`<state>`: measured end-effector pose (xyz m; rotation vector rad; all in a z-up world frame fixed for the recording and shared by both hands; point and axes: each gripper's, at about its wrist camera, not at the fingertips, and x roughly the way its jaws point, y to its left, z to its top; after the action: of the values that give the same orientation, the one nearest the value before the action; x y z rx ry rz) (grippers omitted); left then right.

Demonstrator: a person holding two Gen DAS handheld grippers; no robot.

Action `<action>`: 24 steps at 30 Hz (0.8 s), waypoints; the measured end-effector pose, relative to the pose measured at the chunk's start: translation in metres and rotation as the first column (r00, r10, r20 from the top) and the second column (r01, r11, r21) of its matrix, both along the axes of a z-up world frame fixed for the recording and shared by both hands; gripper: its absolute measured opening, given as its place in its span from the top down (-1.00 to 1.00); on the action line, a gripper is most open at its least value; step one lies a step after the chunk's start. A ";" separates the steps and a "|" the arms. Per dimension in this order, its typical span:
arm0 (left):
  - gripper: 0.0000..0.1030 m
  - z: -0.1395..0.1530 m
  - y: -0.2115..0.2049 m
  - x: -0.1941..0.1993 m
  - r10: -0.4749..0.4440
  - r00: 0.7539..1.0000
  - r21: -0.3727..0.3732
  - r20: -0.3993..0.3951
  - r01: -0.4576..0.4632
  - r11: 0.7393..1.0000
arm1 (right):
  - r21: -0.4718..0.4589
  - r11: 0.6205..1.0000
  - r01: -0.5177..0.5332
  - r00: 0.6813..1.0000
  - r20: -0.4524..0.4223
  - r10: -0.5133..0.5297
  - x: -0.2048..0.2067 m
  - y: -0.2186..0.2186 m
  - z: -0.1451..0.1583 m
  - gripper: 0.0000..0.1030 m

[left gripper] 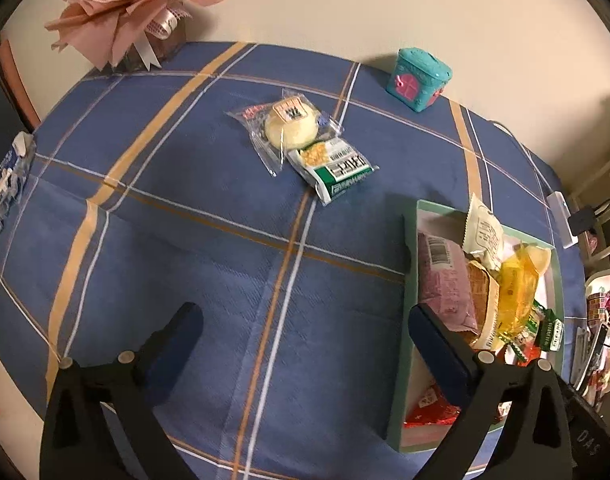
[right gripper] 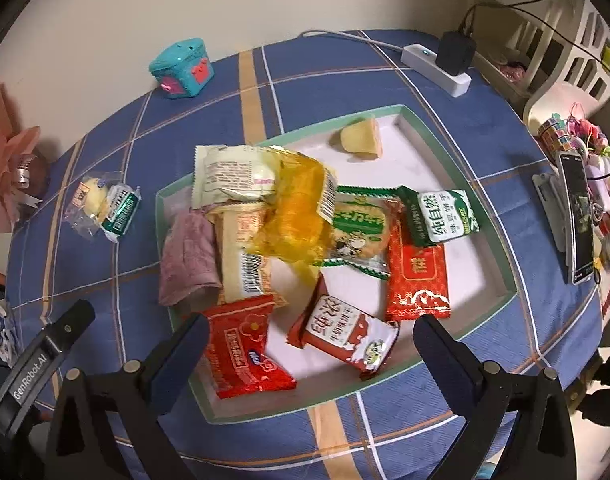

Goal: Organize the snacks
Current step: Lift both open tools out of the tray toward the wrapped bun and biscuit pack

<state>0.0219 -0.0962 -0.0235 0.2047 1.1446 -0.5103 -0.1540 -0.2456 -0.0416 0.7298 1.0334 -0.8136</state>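
green tray [right gripper: 389, 114], heaped; bun [left gripper: 291, 126] and packet [left gripper: 335, 170] outside, overlapping. left gripper [left gripper: 305, 334], right gripper [right gripper: 311, 340]: wide, empty. risk: one pinch drags both.

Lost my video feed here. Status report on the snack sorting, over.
Left gripper and right gripper open, empty. Tray holds most snacks. Bun packet and green packet on the cloth, outside it. Nothing in the way.

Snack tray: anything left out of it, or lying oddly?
Yes. Two snacks lie outside the tray, on the blue cloth: a clear-wrapped bun and a green-and-white packet overlapping its edge. In the tray, packets are heaped at one end, a yellow wrapper crumpled on top. Both grippers are open and empty.
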 end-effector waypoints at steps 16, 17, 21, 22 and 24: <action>-0.99 0.020 0.031 0.032 0.022 0.994 -0.086 0.106 -0.013 0.996 | -0.101 0.985 -0.142 0.980 0.122 0.154 0.061 0.053 0.028 -1.00; -0.99 0.020 0.034 0.036 0.029 0.994 -0.090 0.106 -0.019 0.996 | -0.105 0.984 -0.146 0.979 0.129 0.159 0.065 0.056 0.029 -1.00; -0.99 0.018 0.047 0.049 0.069 0.993 -0.100 0.097 -0.060 0.993 | -0.094 0.981 -0.169 0.970 0.162 0.183 0.079 0.065 0.028 -1.00; -0.99 0.018 0.051 0.053 0.080 0.992 -0.096 0.101 -0.070 0.993 | -0.096 0.980 -0.173 0.968 0.164 0.187 0.082 0.067 0.028 -1.00; -0.99 0.018 0.057 0.059 0.100 0.989 -0.091 0.112 -0.090 0.992 | -0.100 0.977 -0.188 0.964 0.170 0.203 0.089 0.071 0.028 -1.00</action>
<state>0.0813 -0.0392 -0.0056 0.1037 1.0121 -0.4562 -0.0650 -0.1744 -0.0136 0.6069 0.8883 -0.6048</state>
